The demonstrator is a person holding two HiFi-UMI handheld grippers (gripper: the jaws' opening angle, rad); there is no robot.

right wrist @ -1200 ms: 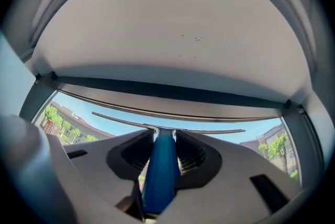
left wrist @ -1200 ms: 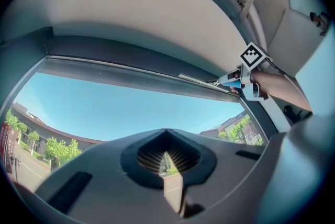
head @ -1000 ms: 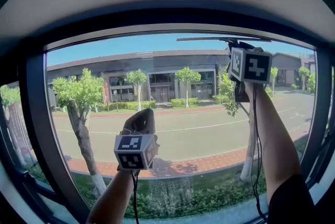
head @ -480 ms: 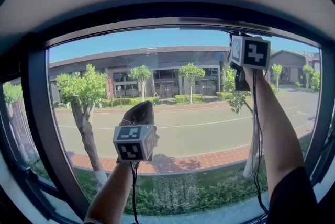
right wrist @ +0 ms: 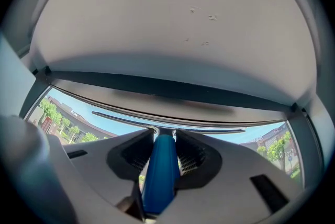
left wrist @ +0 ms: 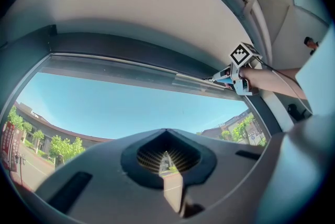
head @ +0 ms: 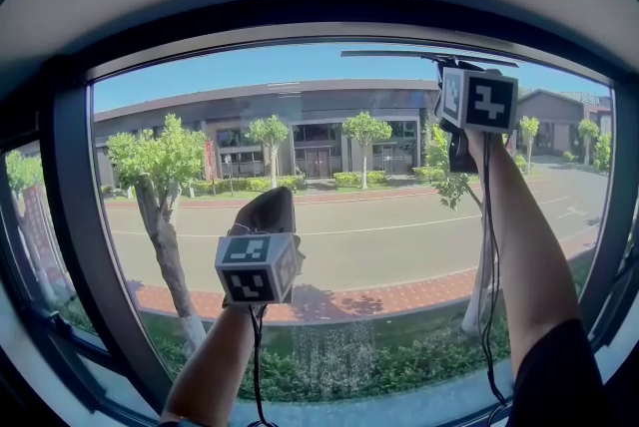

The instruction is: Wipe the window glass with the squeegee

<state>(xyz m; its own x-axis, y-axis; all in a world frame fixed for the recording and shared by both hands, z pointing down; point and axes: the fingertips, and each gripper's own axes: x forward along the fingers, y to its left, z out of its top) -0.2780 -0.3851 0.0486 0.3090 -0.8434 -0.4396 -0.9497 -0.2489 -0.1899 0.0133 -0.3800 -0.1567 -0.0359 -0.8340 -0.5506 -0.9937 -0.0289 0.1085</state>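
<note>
— While we had the right tongs [head: 449,76] raised to the top frame [head: 300,28], where did the squeegee [head: 399,55] sit?

— At the very top of the window glass [head: 349,245], on its right half, just under that frame. We had those tongs clenched on its blue handle [right wrist: 161,170], which ran straight up between the jaws, and the blade [right wrist: 209,129] crossed just beyond their tips.

— Which way did the blade run?

— Level, side to side, along the frame. The handle came down from it toward our right arm. So we judged that the coming stroke had to go straight down the pane, across the blade's long axis and not along it.

— Was the rubber on the glass?

— We could not tell for sure. From the head view it looked pressed to the pane or very near it.

— And the left tongs [head: 275,206]?

— Well below the blade and to its left, about mid-pane, held up in front of the glass. Their own view showed the jaws closed on each other with nothing between them.

— So which hand was nearer the tool?

— The right one, which held it. The left stood well apart, and the blade's left end seemed to lie to the right of it, so we reckoned a downward pull would pass beside those tongs without meeting them.
</note>
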